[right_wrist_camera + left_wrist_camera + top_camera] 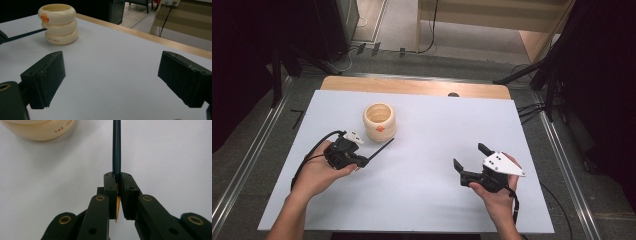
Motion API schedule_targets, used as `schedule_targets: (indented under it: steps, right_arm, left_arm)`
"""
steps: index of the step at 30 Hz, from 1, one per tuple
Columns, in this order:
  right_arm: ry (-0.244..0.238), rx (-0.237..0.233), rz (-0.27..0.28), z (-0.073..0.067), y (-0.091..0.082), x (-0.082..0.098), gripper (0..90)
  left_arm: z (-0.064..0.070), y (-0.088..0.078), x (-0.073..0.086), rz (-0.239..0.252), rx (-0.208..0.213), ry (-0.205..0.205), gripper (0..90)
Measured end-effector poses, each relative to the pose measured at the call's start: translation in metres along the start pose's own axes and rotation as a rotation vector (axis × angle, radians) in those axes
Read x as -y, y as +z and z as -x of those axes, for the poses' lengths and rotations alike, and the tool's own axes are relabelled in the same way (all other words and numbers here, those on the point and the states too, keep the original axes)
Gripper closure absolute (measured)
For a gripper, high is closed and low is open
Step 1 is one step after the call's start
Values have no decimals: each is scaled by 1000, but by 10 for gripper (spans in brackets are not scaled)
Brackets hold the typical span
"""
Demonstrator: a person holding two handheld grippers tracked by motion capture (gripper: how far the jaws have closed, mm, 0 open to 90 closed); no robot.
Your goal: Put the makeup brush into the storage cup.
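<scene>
We judge the pencil (116, 147) light, stiff and slippery, clamped near its sharpened end in the left tongs (362, 159) beside the cream holder (379, 121); right tongs (469, 157) apart, empty.

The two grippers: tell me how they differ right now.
The left gripper is shut on a dark pencil; the right gripper stands open with nothing between its jaws. The left one sits beside the cream holder, the pencil reaching toward it; the right one is well away from it. Both are hand-held over the white table.
</scene>
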State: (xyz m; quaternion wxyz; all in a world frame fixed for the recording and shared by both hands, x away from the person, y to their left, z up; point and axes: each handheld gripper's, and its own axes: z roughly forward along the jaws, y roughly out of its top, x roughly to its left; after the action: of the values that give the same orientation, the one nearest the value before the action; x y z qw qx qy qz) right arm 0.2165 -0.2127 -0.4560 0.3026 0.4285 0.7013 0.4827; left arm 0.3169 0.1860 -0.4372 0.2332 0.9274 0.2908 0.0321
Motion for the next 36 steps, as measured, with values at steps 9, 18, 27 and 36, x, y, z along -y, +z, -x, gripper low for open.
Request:
schedule_targets:
  steps: [9,18,27,36]
  right_arm:
    - [-127,-27,-42,-27,25,-7,145]
    - [-267,-110,-82,-52,49,-13,169]
    - [-314,-119,-96,-59,60,-12,174]
    - [-435,-92,-91,-75,60,-7,219]
  left_arm:
    - [8,1,-8,-11,31,33,846]
    - [17,2,-17,-27,43,71,846]
    - [28,9,-26,-40,64,108,846]
    - [44,19,-34,-71,92,158,846]
